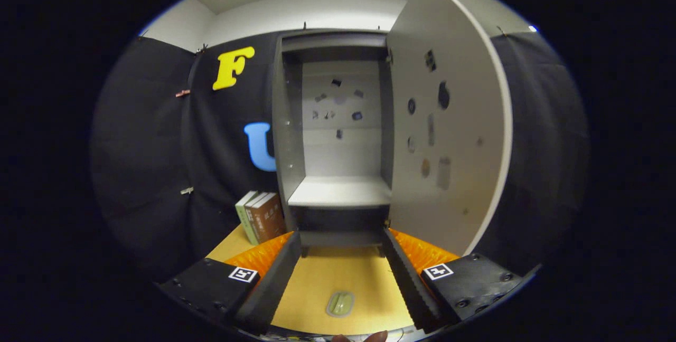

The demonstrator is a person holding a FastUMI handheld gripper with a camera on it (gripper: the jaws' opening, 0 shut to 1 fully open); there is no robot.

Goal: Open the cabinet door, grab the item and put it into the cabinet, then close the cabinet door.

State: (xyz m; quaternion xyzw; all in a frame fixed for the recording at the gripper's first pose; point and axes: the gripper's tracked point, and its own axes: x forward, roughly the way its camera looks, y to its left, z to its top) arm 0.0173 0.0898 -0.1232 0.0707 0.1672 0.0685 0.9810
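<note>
Tool [340, 273] held low over the tabletop [322, 278], fingers [274, 273] spread wide apart, nothing clamped between them; facing the cabinet [338, 136] head-on. Cabinet standing on the tabletop straight beyond the fingertips, dark-framed, pale inside; door [449, 120] swung wide open on the cabinet's right side, hinged there, inner face scattered with small stickers; more small stickers on the cabinet's back wall. One pale shelf [340, 192] inside the cabinet, bare, with a darker gap beneath it down to the cabinet's base. Small flat pale-green item [340, 304] lying on the tabletop in front of the cabinet, between the two fingers and close to the tool's body, touching neither finger; well apart from the cabinet and not yet inside it. Short row of books [260, 216] standing upright just left of the cabinet, leaning against its side panel, spines toward the tool. Fingertips of a hand [364, 337] barely visible nearer than the item, on the side away from the cabinet.
</note>
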